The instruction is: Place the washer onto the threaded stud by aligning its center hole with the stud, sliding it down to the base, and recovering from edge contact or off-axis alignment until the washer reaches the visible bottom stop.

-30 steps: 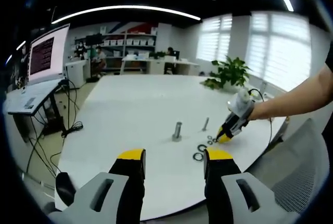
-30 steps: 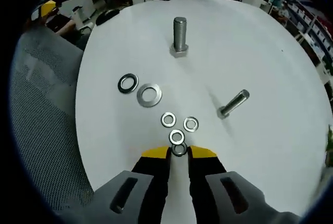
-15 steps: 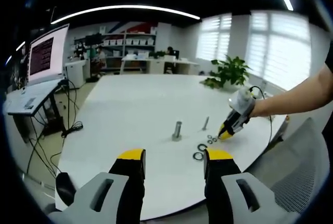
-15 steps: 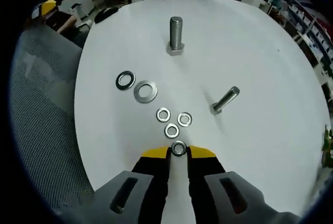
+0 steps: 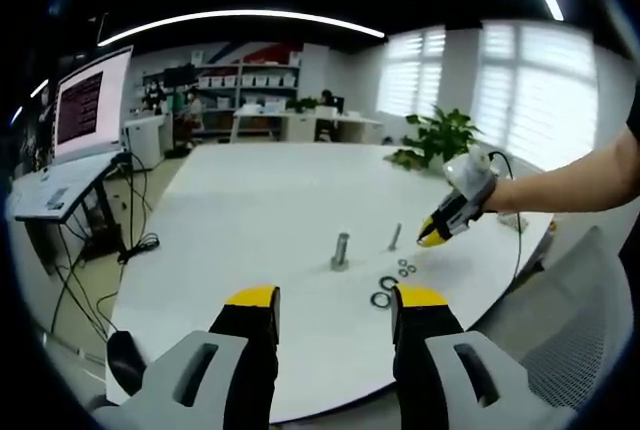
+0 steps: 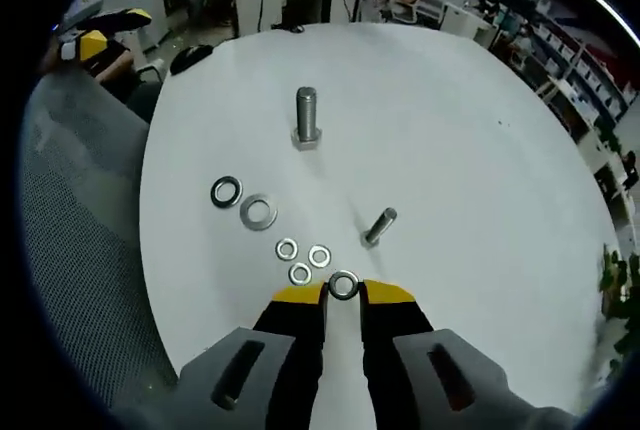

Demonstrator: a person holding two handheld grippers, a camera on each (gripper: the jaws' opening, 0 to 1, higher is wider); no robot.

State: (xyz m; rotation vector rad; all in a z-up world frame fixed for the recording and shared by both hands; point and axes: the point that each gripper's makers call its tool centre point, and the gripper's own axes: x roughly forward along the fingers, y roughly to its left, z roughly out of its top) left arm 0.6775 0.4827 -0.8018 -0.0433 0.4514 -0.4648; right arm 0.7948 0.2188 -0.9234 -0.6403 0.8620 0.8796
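1. Tabletop (image 6: pixel 480 130): white and round, with wide bare surface around the upright stud (image 6: pixel 307 116). A mesh chair (image 6: pixel 70 280) sits off the rim on the stud's washer side.
2. Left tool (image 5: pixel 335 302): jaws spread, nothing between them, parked at the near rim well short of the stud (image 5: pixel 340 251). It hasn't moved in the last second.
3. Right tool (image 6: pixel 342 293): jaws pressed on a small washer (image 6: pixel 343 284), held on edge at the tips. A second ago it was down among the loose washers; it has since lifted clear with the washer, and the tabletop looks further off. Pick looks done; next is carry and hole alignment.
4. Second bolt (image 6: pixel 379 226): lies tilted between the right tool and the stud, slightly to one side. Judgement: go over it, not through it.
5. Spare washers: two large ones (image 6: pixel 258 212) and three small ones (image 6: pixel 300 273) lie near the stud, off the direct line. The stud's shank is bare down to its hex base.
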